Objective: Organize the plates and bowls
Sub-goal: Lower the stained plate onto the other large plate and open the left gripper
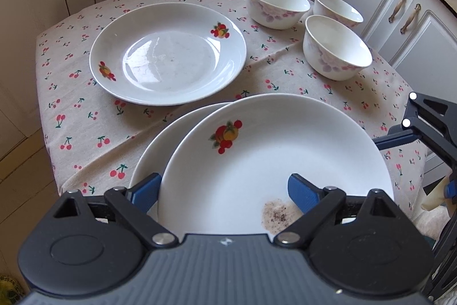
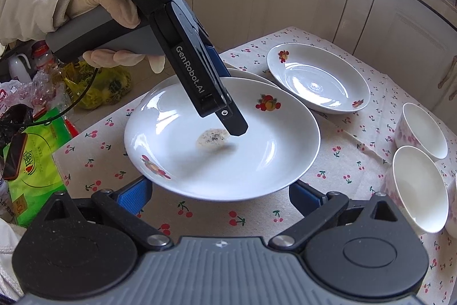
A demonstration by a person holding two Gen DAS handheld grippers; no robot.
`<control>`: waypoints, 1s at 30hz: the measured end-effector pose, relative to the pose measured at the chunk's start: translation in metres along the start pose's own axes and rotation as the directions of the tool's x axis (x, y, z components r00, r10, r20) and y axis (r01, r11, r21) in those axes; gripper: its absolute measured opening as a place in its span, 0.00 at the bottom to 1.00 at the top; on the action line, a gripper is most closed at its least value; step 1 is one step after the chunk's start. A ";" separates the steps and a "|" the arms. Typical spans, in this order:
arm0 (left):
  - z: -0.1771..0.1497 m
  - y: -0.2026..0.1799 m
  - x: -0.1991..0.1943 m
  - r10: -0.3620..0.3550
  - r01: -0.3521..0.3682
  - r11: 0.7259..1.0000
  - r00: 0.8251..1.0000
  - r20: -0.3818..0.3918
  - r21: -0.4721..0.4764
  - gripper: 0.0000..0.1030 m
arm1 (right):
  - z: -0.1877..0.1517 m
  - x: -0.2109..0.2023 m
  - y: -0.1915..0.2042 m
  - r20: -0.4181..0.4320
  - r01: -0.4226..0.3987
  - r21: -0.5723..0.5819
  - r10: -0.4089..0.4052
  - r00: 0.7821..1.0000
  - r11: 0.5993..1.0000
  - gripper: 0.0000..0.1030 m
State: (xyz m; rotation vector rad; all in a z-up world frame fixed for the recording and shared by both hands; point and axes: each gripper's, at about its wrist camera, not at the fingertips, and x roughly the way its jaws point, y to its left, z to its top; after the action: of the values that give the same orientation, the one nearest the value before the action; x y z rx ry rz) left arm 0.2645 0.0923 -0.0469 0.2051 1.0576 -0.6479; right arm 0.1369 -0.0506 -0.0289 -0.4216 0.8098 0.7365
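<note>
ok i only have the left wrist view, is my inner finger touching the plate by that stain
Observer: Seen from the right wrist, the left gripper's fingertip hangs beside the stain on the top plate, with a small shadow under it; it looks just clear of the plate.
Operator: and the right gripper, i only see its edge
Observer: The right gripper is open and empty, with the top plate's near rim just ahead of its fingers.
Operator: anything off the table on that side
Observer: A green box sits past the tablecloth's edge.
</note>
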 end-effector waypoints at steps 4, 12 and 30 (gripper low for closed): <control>0.000 0.001 -0.001 0.000 0.000 1.000 1.000 0.003 -0.002 0.91 | 0.000 0.000 0.000 -0.001 0.000 0.000 0.000 1.000 1.000 1.00; 0.001 0.004 -0.007 -0.004 0.005 1.000 0.999 0.031 -0.014 0.91 | 0.000 0.002 0.001 -0.004 -0.001 -0.004 0.001 1.000 1.000 1.00; -0.004 0.011 -0.027 0.022 -0.012 0.997 0.990 0.140 -0.071 0.92 | -0.007 -0.009 -0.025 0.000 -0.008 0.129 0.008 1.000 0.992 1.00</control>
State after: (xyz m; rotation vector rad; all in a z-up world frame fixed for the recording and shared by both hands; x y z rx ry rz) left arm 0.2592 0.1140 -0.0271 0.1061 0.9403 -0.6007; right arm 0.1479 -0.0753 -0.0249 -0.3030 0.8550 0.6873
